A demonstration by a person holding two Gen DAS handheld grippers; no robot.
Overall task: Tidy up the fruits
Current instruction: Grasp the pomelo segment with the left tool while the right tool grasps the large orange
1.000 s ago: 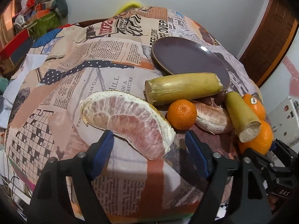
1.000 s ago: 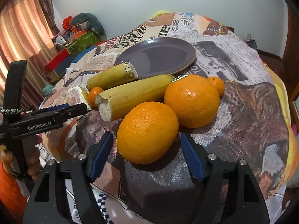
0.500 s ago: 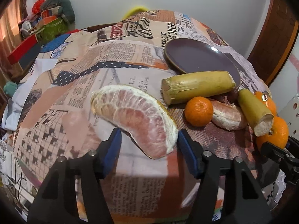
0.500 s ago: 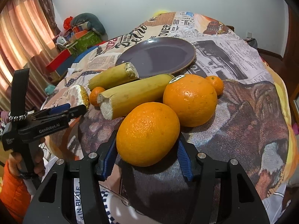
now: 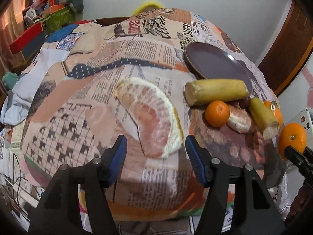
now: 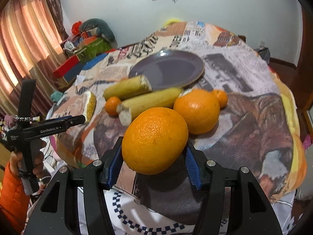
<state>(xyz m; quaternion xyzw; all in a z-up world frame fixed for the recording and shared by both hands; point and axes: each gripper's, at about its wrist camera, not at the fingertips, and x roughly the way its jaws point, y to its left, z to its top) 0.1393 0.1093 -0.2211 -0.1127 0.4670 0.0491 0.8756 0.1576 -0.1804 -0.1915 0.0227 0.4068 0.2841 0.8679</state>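
Note:
My right gripper [image 6: 153, 152] is shut on a large orange [image 6: 154, 140] and holds it just above the cloth; it also shows in the left wrist view [image 5: 291, 137]. A second large orange [image 6: 196, 110], two sugarcane pieces [image 6: 127, 88] and two small tangerines [image 6: 112, 102] lie behind it, before an empty purple plate [image 6: 168, 68]. My left gripper [image 5: 155, 148] is open, its jaws at either side of the near end of a peeled pomelo segment [image 5: 150, 117]. A smaller pomelo piece [image 5: 239, 120] lies by a tangerine [image 5: 217, 113].
The table is covered with a newspaper-print cloth [image 5: 125, 58] whose edge drops off close to both grippers. Boxes and bags [image 6: 86, 43] are piled at the back left by a curtain [image 6: 23, 39]. A wooden door [image 5: 289, 49] stands at the right.
My right gripper has closed on the large orange and lifted it slightly. My left gripper has moved around the pomelo segment's near end, with its jaws narrowed but still apart.

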